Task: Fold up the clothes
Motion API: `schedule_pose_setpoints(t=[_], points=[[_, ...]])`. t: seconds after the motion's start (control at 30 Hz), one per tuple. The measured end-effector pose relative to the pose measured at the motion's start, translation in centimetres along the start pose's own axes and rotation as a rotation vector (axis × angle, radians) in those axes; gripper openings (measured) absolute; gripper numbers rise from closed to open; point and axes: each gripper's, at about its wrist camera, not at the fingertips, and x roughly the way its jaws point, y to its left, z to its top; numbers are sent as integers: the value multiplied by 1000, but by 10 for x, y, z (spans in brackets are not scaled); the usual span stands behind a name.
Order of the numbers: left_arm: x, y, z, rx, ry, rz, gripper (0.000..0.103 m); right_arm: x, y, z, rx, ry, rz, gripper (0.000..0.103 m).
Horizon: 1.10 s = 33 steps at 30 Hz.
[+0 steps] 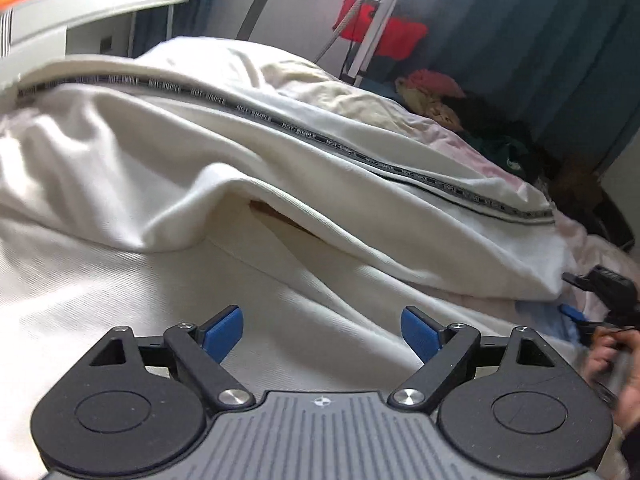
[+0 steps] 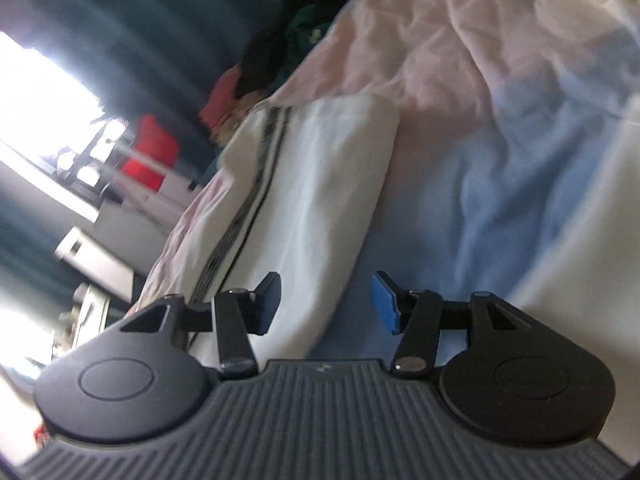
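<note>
Left wrist view looks across a bed [image 1: 592, 248] spread with a pink and pale blue sheet; no container shows in either view; white trousers [image 1: 248, 152] with a black lettered side stripe [image 1: 304, 134] lie loosely folded and rumpled on the bed, filling most of the picture; the left gripper [image 1: 322, 332] hovers over the near white cloth with its blue pads spread wide and nothing between them; at the right edge a hand [image 1: 612, 356] holds the right gripper [image 1: 576, 300] just beside the trouser end. Right wrist view is tilted and blurred; the right gripper [image 2: 326, 306] has its pads apart, pinching nothing, with the striped trouser end just ahead and to the left of them.
</note>
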Motion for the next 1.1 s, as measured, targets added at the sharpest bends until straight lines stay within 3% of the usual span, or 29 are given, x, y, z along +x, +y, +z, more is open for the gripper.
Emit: schedule_pose_setpoints(t=[0.17,0.27,0.3,0.33,0.37,0.43,0.57,0.67,0.83,1.0,1.1], points=[[24,0,9,37,-2,-30,86,37,-15,21,151,-186,-26,51],[38,1,13,10,30,-64,86,47,-16,34,180,-240,-34,50],[42,0,14,7,36,-75,86,49,-10,38,137,-232,-50,42],[42,-2,16,20,34,-87,86,51,-5,43,94,-223,-66,15],[42,-4,17,34,32,-98,86,49,4,45,32,-227,-81,7],[40,-11,18,74,23,-122,87,39,21,50,-70,-246,-97,7],[27,-24,8,157,-10,-175,87,0,34,60,-122,-293,-116,6],[19,-34,-5,236,-37,-168,87,-40,26,67,-122,-322,-128,6],[0,-47,-21,284,-111,-160,87,-93,-10,59,-129,-351,-197,6],[-17,-44,-24,227,-105,-127,87,-108,-52,37,-187,-287,-250,7],[-27,-42,-20,208,-126,-103,87,-97,-70,32,-193,-160,-244,9]])
